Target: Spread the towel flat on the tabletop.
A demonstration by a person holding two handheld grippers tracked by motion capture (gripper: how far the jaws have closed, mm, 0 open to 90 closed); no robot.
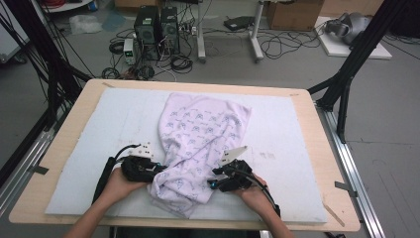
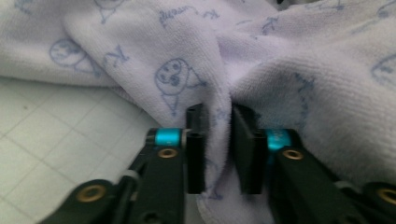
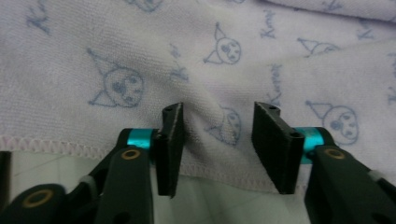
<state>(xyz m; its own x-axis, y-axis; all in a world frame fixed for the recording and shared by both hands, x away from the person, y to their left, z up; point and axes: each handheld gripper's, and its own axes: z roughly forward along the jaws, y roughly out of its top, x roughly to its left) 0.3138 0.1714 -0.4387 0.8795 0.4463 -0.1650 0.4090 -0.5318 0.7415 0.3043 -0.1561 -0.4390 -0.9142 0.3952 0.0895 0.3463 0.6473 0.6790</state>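
Towel: a pale lilac towel point(image 1: 198, 144) printed with small cartoon faces lies crumpled at the centre of the frame, running from the middle of the worktop down to its near edge.
Worktop: a wooden worktop point(image 1: 327, 148) covered by a white foam mat point(image 1: 114, 129); the towel rests on the mat.
Surroundings: computer towers point(image 1: 157, 27) and loose cables on the floor at the upper centre, a cardboard box point(image 1: 292, 12) at the upper right, black frame legs at both sides; nothing stands between the tools and the towel.
Left tool: the left tool point(image 2: 215, 140), at the lower left of the towel, has its jaws nearly closed and pinches a raised fold of towel.
Right tool: the right tool point(image 3: 224, 140), at the towel's lower right edge, has its jaws partly open astride the stitched hem, with cloth between them; the pads do not press it.
Hands: both forearms enter from the bottom edge, each hand wrapped round its tool, pointing inward at the towel.
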